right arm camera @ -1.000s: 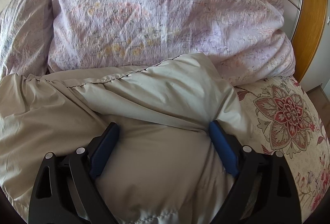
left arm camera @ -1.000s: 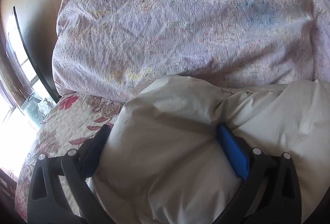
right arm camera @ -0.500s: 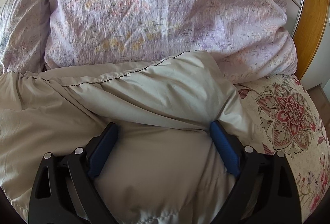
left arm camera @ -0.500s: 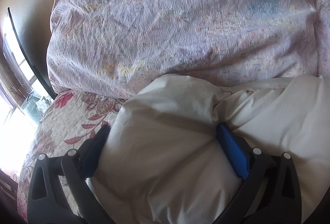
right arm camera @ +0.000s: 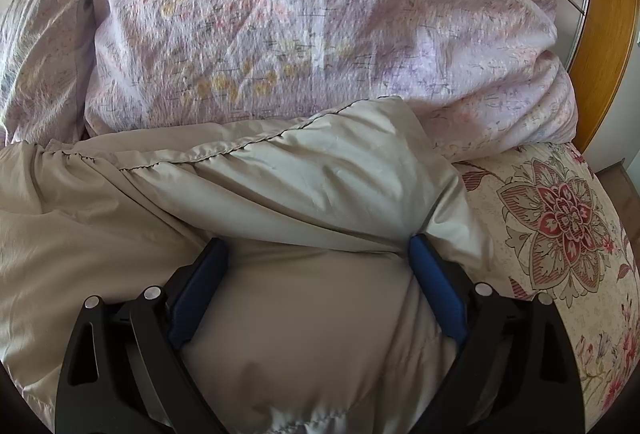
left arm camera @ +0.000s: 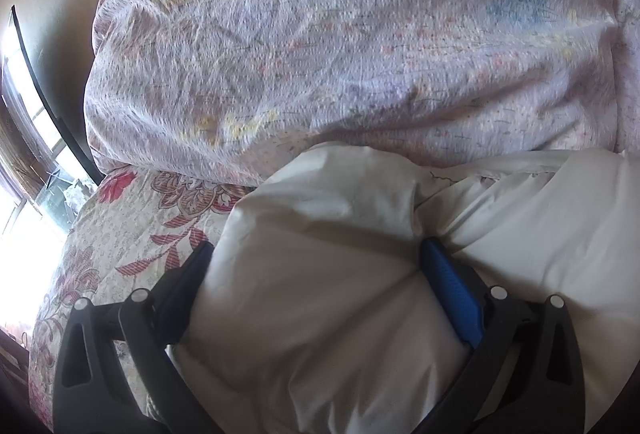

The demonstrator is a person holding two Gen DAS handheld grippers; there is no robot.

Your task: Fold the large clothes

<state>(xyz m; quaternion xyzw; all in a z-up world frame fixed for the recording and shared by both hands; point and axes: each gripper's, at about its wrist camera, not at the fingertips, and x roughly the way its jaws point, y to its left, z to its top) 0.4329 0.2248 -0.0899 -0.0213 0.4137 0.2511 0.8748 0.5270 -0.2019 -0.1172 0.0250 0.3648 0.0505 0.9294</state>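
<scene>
Floral-print bed (right arm camera: 560,218) carries a lilac crinkled duvet (left arm camera: 340,54) at 12 o'clock. Beige padded garment (right arm camera: 280,194) lies against it. Left tool (left arm camera: 316,266) and right tool (right arm camera: 316,262), jaws wide, each clamp a puffy fold; lift both evenly.

puffy beige padded garment (right arm camera: 304,186): smooth cloth, faint sheen | lilac flowered duvet (left arm camera: 340,46): crinkled matt cloth | cream bedspread with red flowers (right arm camera: 560,218): quilted matt cloth | black grippers, blue pads (left arm camera: 450,286): matt plastic, ribbed | orange door frame (right arm camera: 604,34): smooth wood
</scene>
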